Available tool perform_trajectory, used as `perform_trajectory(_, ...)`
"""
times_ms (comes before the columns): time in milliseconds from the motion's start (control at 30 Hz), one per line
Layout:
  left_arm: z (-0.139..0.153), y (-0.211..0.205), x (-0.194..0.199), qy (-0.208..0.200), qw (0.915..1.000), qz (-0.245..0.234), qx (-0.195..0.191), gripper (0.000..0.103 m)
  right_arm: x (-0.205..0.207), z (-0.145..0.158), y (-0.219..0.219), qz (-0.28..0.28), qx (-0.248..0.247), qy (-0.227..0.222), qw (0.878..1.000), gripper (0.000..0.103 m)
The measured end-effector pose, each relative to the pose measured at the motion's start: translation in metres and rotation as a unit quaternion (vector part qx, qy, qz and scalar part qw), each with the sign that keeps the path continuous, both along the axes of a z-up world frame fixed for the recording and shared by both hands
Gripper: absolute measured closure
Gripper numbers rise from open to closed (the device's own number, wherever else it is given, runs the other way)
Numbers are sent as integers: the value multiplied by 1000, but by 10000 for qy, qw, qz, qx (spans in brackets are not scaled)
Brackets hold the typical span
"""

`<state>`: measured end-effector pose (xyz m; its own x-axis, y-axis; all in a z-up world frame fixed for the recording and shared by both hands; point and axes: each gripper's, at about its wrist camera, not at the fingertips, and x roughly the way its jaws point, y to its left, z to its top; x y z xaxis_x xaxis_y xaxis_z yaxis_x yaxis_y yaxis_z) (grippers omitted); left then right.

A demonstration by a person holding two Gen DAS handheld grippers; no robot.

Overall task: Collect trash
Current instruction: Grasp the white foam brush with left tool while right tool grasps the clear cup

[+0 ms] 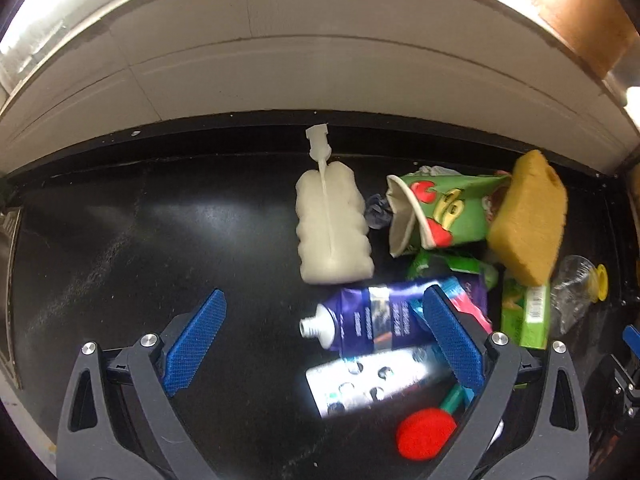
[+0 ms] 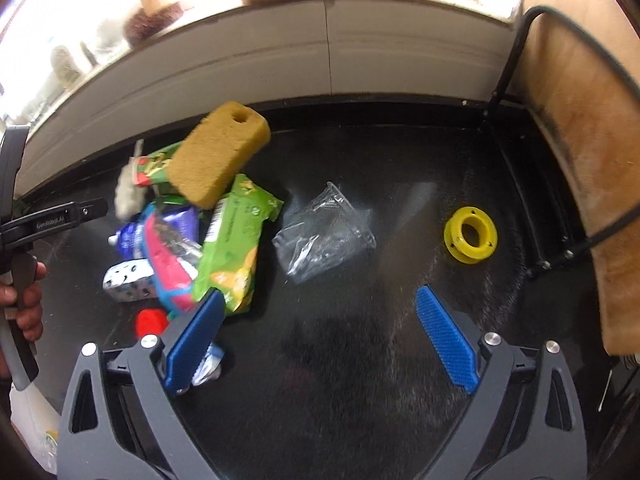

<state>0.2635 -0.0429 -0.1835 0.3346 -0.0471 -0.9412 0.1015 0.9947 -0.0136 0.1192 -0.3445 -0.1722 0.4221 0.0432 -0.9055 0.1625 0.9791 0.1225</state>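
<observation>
On the black counter point(image 1: 120, 240), going left to right, the left hand-held gripper point(image 1: 324, 340) hangs over the near edge of the trash pile with its blue pads spread wide and nothing between them. Beyond it lies a white squeeze bottle point(image 1: 332, 228), then a crushed green paper cup point(image 1: 436, 212) with a yellow sponge point(image 1: 528, 216) resting on the heap. Nearer are a purple tube point(image 1: 372, 324) with its cap off, a silvery blister pack point(image 1: 360, 384) and a red ball point(image 1: 426, 434).

Further right, a green wrapper point(image 2: 236, 244) lies against the pile, a crumpled clear plastic cup point(image 2: 324, 232) sits apart, and a yellow ring point(image 2: 470, 234) lies well apart. The right hand-held gripper point(image 2: 320, 336) is also spread, empty, over bare counter.

This looks like the approach before a first pick. Next, each gripper likely needs to settle over one piece, perhaps the tube and the clear cup, then close.
</observation>
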Motion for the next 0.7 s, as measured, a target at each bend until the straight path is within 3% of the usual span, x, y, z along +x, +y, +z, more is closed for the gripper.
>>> perform_trajectory(100, -25, 1, 26, 173, 9997, -94, -168, 10, 24, -22, -3, 12, -33, 177, 9998, 14)
perform_trajectory(300, -45, 9, 46, 192, 9992, -119, -333, 11, 60, -57, -7, 120, -113, 498, 9986, 18)
perform_trajectory(400, -53, 14, 55, 225, 9988, -90, -422, 20, 68, -65, -7, 185, -54, 581, 9981, 24)
perform_trajectory(500, -51, 10, 55, 92, 9994, -271, -171, 40, 69, -64, -7, 246, -70, 521, 9983, 25)
perform_trajectory(533, -49, 8, 54, 69, 9992, -371, -158, 56, 68, -63, -7, 262, -89, 512, 9983, 26)
perform_trajectory(567, -48, 8, 53, 80, 9991, -382, -160, 60, 67, -62, -5, 271, -108, 484, 9984, 32)
perform_trajectory(633, -45, 12, 49, 147, 9993, -257, -244, 69, 62, -58, -2, 249, -117, 437, 9987, 33)
perform_trajectory(700, -33, 18, 41, 19, 9998, -155, -85, 73, 57, -48, -4, 228, -148, 317, 9991, 40)
